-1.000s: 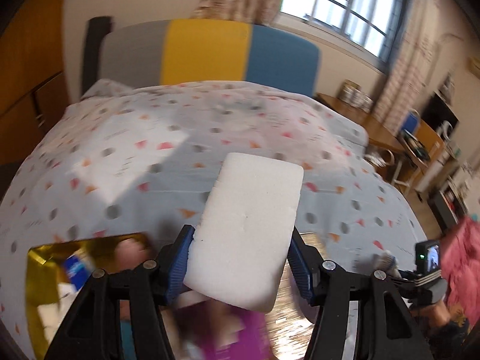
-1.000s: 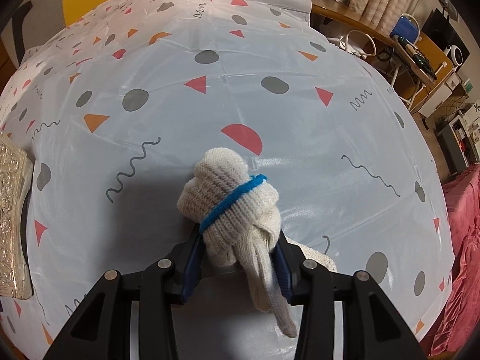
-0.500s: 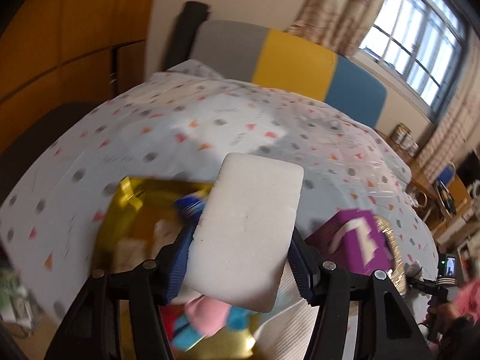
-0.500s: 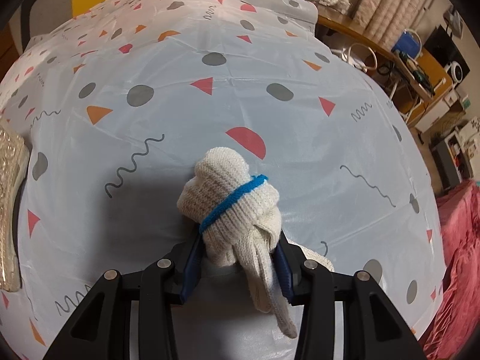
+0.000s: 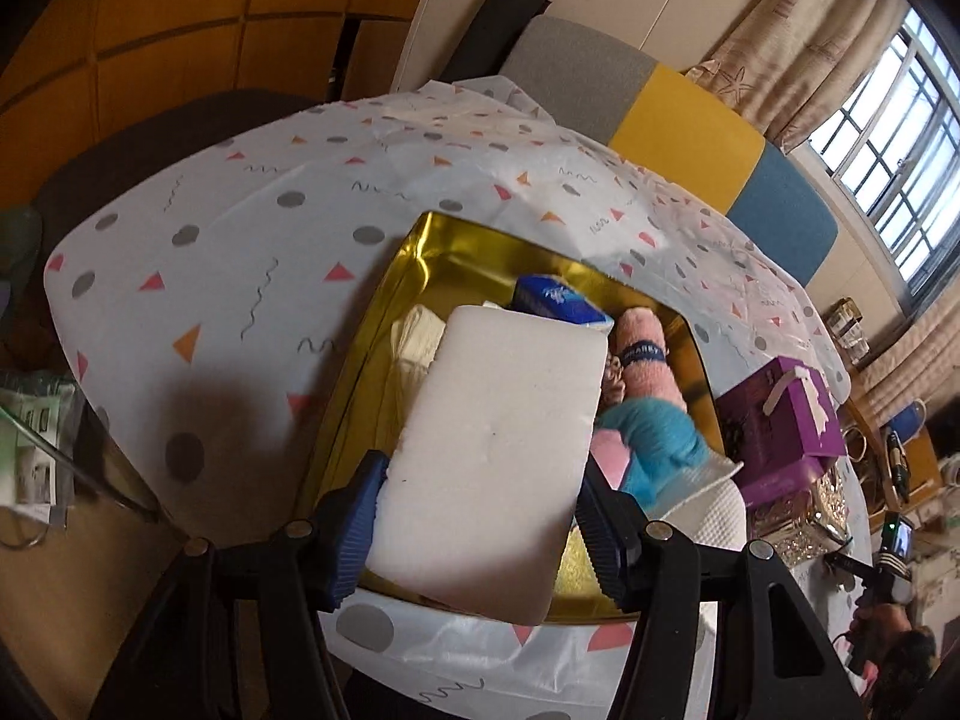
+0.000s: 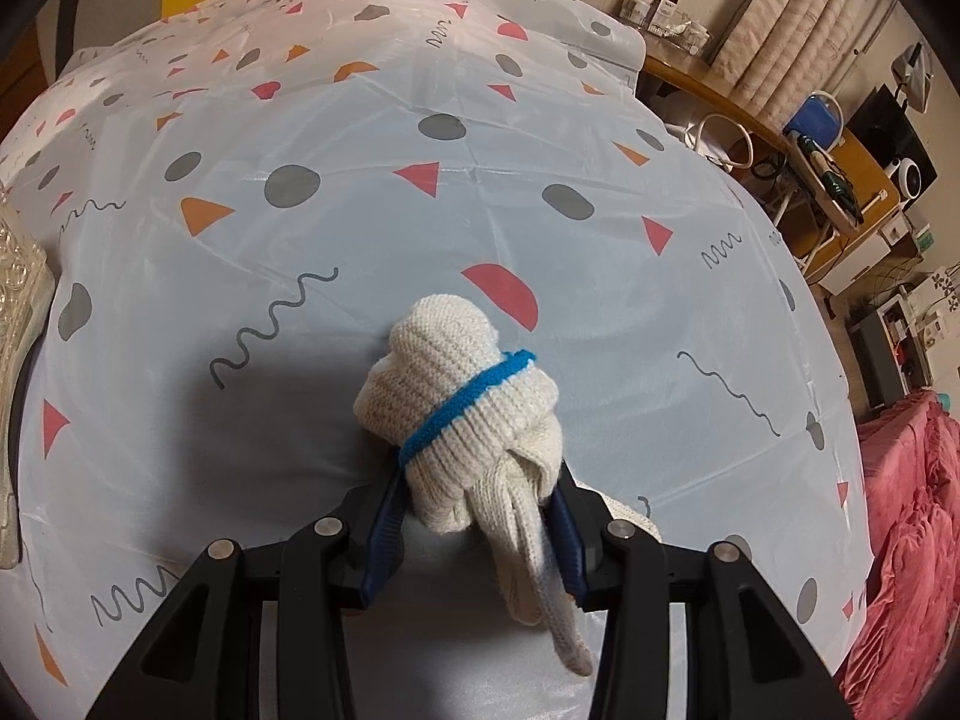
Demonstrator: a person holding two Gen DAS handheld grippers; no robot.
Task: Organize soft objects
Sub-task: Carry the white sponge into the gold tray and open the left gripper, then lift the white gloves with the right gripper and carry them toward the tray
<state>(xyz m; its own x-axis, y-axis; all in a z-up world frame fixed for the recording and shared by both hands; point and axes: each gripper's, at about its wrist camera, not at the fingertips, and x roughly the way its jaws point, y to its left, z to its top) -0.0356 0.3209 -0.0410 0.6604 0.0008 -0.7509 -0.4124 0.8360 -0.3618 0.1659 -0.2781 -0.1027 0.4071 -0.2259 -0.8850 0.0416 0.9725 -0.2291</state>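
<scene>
Sponge: white foam sponge (image 5: 489, 456) sat clamped between the blue pads of the left gripper (image 5: 480, 531), held above the near part of the gold tray.
Left gripper: closed on the sponge's two long edges, jaws spread to about the block's width.
Gold tray: gold tray (image 5: 384, 324) lay on the patterned tablecloth (image 5: 240, 228); the sponge hid much of its middle.
Tray contents: a blue packet (image 5: 558, 300) toward the tray's far side, a pink rolled towel (image 5: 645, 354) with a dark band beside it, a blue fluffy cloth (image 5: 654, 438) nearer, and cream folded fabric (image 5: 414, 336) along the tray's left side.
Purple box: purple box (image 5: 780, 426) stood just outside the tray's right edge.
Glove bundle: knitted white glove bundle (image 6: 462, 414) with a blue band was pinched in the right gripper (image 6: 477, 528), loose fingers hanging toward the camera.
Right gripper: closed narrowly on the bundle's lower end, over bare tablecloth (image 6: 360, 192).
Relation to tray: gold tray not visible in the right wrist view; how far the bundle was from it could not be told.
</scene>
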